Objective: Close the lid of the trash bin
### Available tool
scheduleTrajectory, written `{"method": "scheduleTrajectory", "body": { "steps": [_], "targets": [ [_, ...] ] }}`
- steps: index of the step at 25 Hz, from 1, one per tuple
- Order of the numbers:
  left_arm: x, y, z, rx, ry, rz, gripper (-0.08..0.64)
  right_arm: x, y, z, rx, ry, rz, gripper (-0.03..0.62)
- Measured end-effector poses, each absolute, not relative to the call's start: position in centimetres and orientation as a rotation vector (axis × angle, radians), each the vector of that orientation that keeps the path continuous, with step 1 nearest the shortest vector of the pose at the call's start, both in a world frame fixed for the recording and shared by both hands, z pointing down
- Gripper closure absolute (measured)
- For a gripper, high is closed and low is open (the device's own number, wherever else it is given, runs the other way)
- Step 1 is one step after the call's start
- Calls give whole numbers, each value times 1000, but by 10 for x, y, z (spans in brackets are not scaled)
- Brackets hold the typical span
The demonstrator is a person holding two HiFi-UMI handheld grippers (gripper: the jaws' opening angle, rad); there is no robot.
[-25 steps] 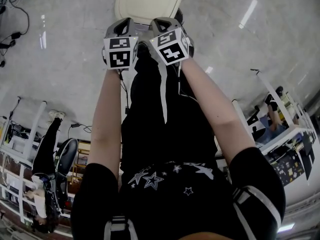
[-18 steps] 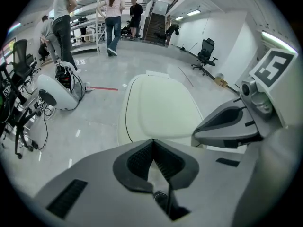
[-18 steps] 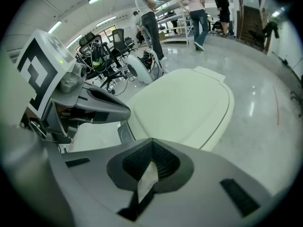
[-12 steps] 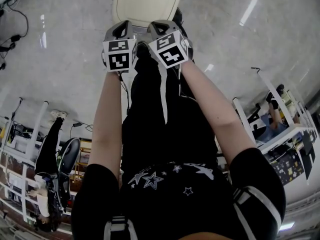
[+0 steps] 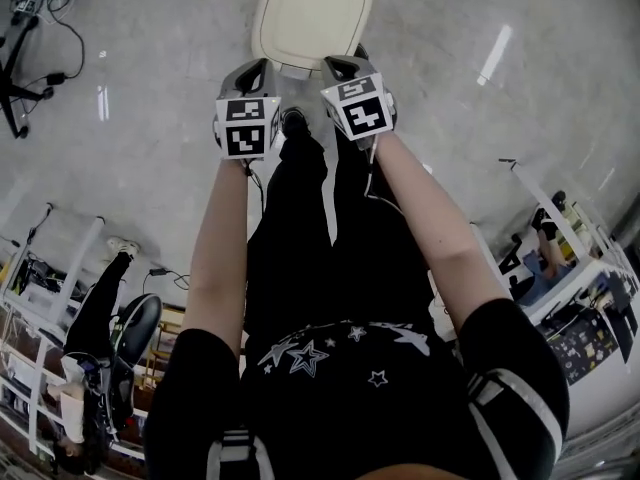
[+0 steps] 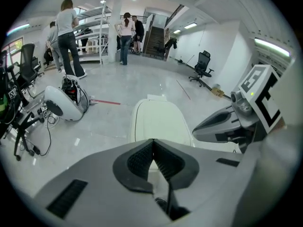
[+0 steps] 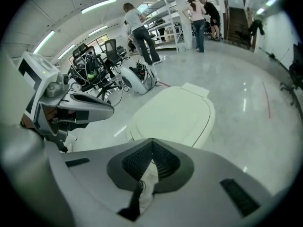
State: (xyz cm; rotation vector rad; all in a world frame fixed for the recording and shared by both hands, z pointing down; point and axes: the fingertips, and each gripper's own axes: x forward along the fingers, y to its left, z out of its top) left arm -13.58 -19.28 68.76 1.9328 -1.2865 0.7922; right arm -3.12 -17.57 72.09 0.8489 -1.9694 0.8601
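Left tool [image 6: 152, 142] and right tool [image 7: 151, 142]: each one's own view shows pads pressed together, gripping nothing; the head view hides that from above. Cream trash bin [image 5: 310, 13] just ahead of both tool tips, lid [image 7: 173, 115] lying flat down, inside hidden. People [image 6: 66, 27] stand far beyond.

Both forearms are stretched forward. The left gripper [image 5: 256, 68] and right gripper [image 5: 342, 65] sit side by side, close together, marker cubes facing the camera. Just beyond them is the trash bin [image 5: 352, 48], its cream lid [image 5: 310, 13] lying flat and face-up. The jaws' state is not readable from this angle. Glossy grey floor [image 5: 500, 118] all round; cables [image 5: 55, 68] at upper left; a second person [image 5: 95, 308] at lower left.
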Motion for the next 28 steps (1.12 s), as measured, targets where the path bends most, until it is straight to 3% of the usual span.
{"method": "scheduleTrajectory", "body": {
  "steps": [15, 28],
  "targets": [
    [-146, -156, 450, 2165, -1381, 478, 549, -57, -176, 451, 1030, -2209, 639, 597],
    [-119, -103, 337, 2190, -1642, 300, 549, -8, -107, 353, 946, -2428, 579, 597]
  ]
}}
